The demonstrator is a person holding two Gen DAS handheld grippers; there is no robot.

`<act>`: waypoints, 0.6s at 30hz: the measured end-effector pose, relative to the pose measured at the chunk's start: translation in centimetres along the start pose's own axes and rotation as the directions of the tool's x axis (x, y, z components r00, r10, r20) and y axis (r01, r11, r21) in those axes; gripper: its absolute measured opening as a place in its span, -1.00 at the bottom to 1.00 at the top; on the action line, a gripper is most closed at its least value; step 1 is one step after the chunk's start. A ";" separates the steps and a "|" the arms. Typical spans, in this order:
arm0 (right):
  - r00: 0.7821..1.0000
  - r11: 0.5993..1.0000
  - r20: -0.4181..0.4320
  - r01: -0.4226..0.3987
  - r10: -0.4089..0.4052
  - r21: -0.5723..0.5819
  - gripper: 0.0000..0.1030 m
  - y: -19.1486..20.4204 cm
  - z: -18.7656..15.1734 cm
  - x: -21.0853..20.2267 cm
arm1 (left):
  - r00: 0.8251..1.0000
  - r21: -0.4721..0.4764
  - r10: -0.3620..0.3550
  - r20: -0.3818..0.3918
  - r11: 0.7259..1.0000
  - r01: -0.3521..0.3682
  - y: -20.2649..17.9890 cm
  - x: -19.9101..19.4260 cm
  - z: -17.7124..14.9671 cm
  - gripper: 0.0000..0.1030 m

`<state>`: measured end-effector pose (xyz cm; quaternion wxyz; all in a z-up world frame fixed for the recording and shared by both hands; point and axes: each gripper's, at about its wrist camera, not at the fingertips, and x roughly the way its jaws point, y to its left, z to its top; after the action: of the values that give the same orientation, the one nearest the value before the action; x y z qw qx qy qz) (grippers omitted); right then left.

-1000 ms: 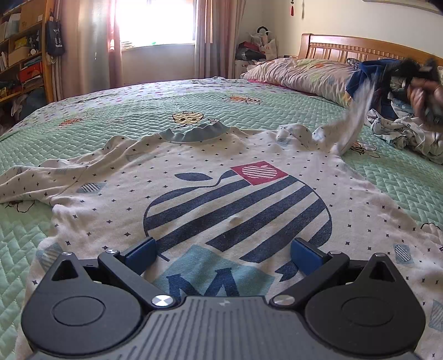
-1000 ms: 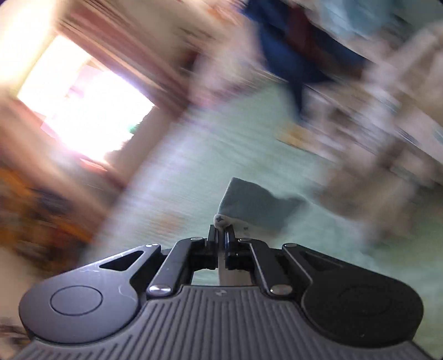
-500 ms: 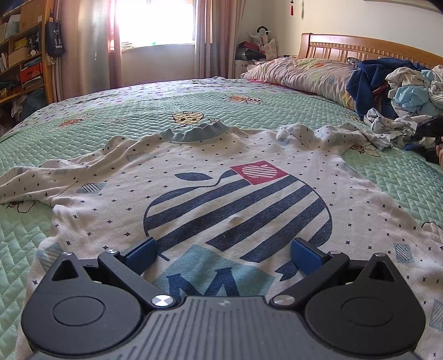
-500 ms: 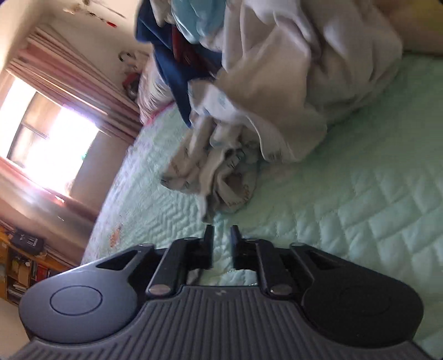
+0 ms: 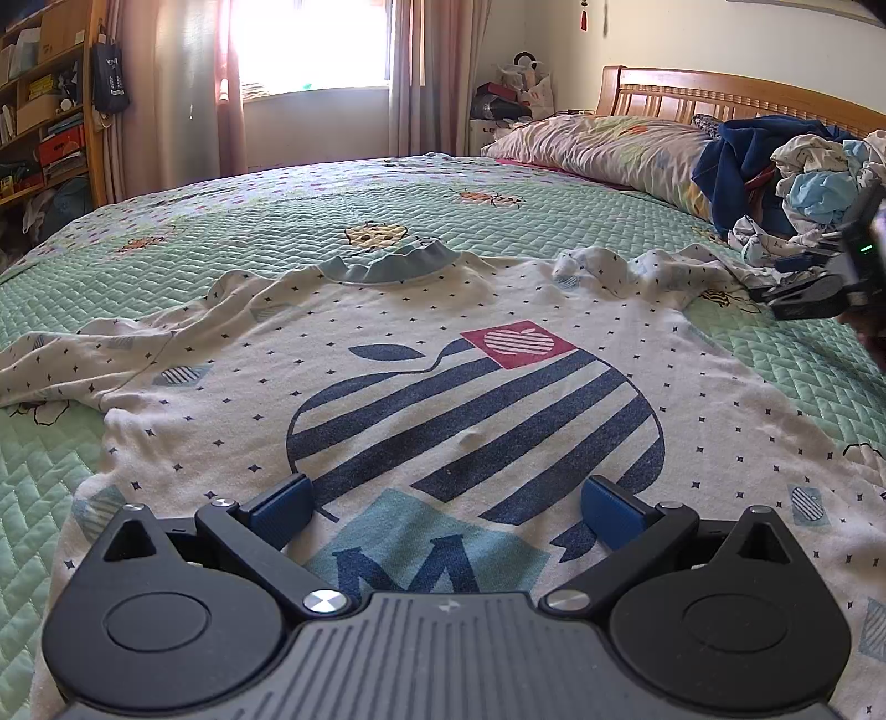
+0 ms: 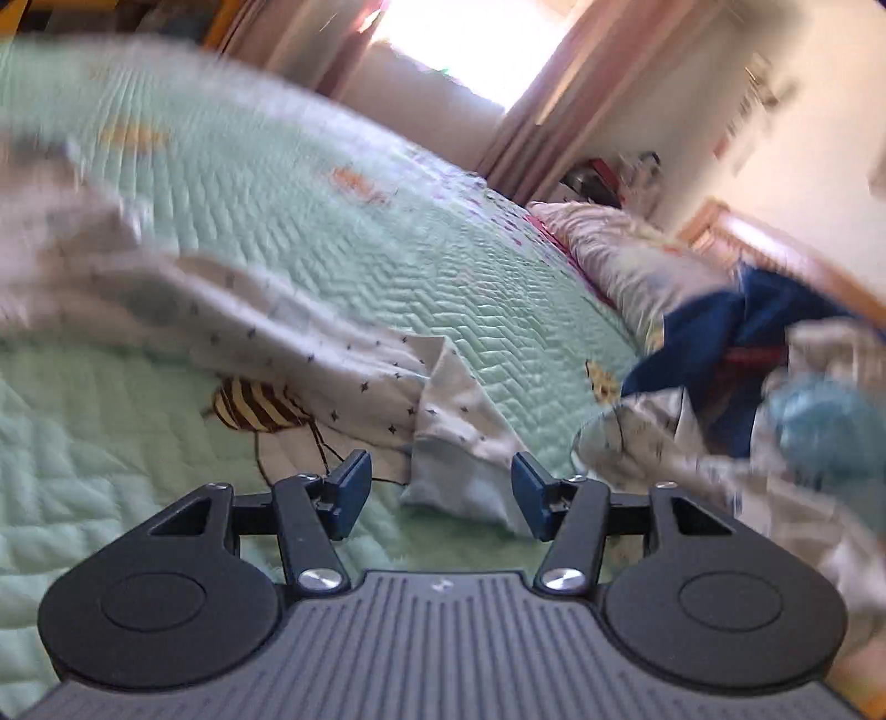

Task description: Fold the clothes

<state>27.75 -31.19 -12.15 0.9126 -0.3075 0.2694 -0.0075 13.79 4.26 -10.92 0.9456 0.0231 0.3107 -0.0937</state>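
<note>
A white long-sleeved shirt (image 5: 443,399) with a striped navy apple print lies face up on the green quilted bed (image 5: 277,221). Its pale blue collar (image 5: 393,266) points towards the window. My left gripper (image 5: 446,507) stands open just above the shirt's lower front, nothing between its fingers. The right sleeve (image 6: 354,360) lies rumpled towards the clothes pile, its pale blue cuff (image 6: 459,482) between the opening jaws of my right gripper (image 6: 440,490); the pads do not press on it. In the left wrist view the right gripper (image 5: 797,277) is at the right edge.
A pile of unfolded clothes (image 5: 797,177), with a navy garment (image 6: 714,327), lies by the pillow (image 5: 598,144) and the wooden headboard (image 5: 736,94). Shelves (image 5: 44,99) stand at the far left beside the curtained window (image 5: 310,44).
My right gripper let go of the sleeve it held up, rolled upright, came down and opened over the cuff. The sleeve now lies on the bed. The left gripper kept still.
</note>
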 end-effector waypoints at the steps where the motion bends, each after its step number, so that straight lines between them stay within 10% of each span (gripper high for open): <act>1: 1.000 1.000 -0.010 0.011 -0.011 -0.024 0.05 0.1 0.2 0.9 | 1.000 -0.001 -0.001 0.000 1.000 0.001 0.0 0.0 0.0 0.99; 5: 0.997 0.998 -0.039 0.064 -0.064 -0.016 -0.83 -1.2 0.1 2.5 | 1.000 -0.006 -0.005 0.001 1.000 0.005 0.1 0.0 0.0 0.99; 11: 0.999 0.949 -0.014 0.038 -0.036 0.314 -0.83 -8.6 -0.2 1.5 | 1.000 -0.009 -0.009 0.002 1.000 0.009 0.2 0.0 0.0 0.99; 18: 0.981 0.699 -0.016 -0.124 0.191 0.704 -0.83 -17.4 -0.9 2.4 | 1.000 -0.005 -0.006 0.001 1.000 0.006 0.2 0.0 0.0 0.99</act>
<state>32.04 -46.25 -4.07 0.9453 0.0856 0.3118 -0.0443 13.82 4.43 -10.94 0.9455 0.0199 0.3106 -0.0957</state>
